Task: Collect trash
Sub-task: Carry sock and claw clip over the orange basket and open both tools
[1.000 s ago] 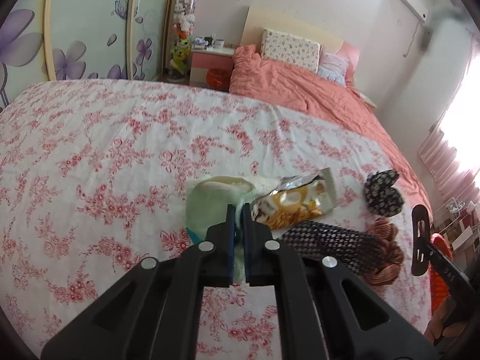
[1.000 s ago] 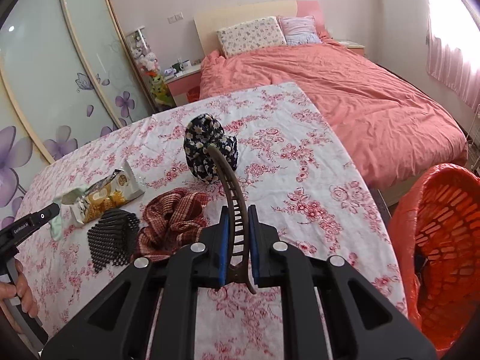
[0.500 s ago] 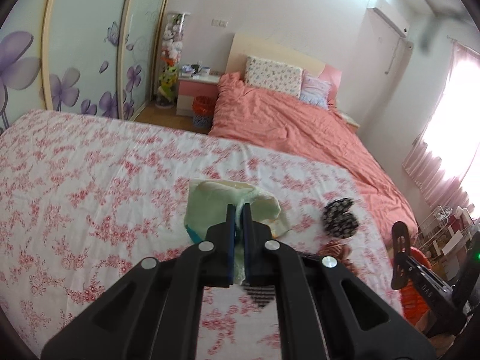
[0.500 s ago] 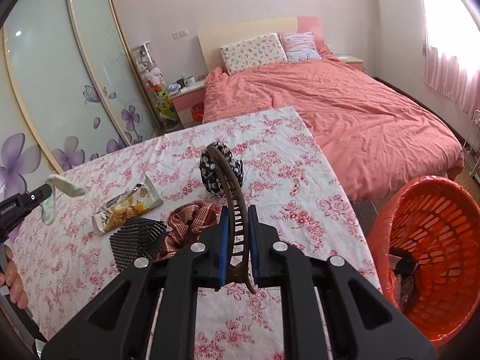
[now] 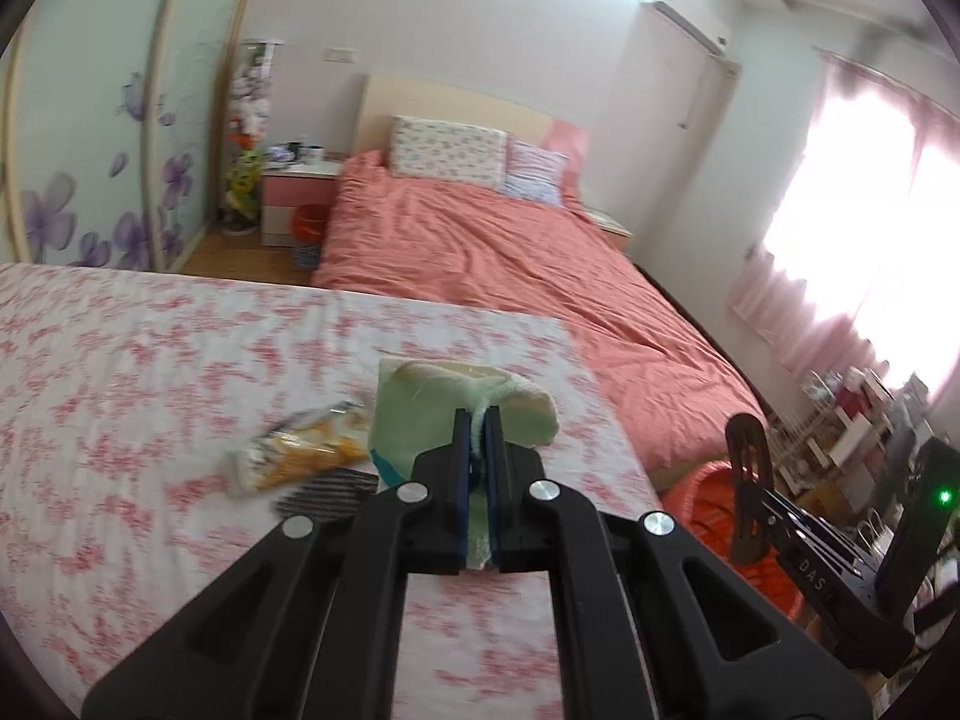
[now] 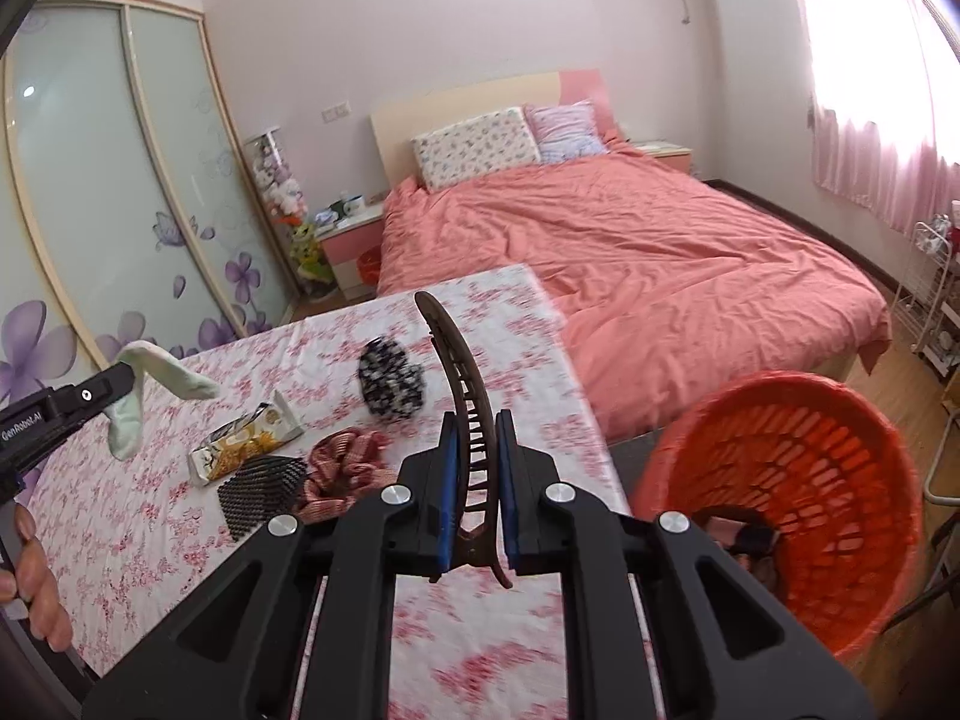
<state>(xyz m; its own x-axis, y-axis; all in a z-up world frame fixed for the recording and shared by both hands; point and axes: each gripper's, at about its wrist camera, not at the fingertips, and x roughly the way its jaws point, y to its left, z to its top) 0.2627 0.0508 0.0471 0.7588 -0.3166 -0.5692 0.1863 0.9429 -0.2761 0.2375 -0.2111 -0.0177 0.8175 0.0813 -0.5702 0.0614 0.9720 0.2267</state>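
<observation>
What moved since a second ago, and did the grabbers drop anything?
Nothing was dropped. The left gripper lifted the pale green sock off the flowery table and now holds it in the air. The right gripper carried the brown hair clip up and toward the orange basket. The snack wrapper and other items stayed put.

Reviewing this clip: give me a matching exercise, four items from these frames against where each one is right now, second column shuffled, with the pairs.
Items:
1. pale green sock
2. brown hair clip
3. snack wrapper
4. orange basket

Places:
A. lying on the floral tablecloth
B. clamped in the right tongs
C. on the floor past the table's edge
D. hanging from the left tongs, off the table

Pairs: 1-D, 2-B, 3-A, 4-C
</observation>
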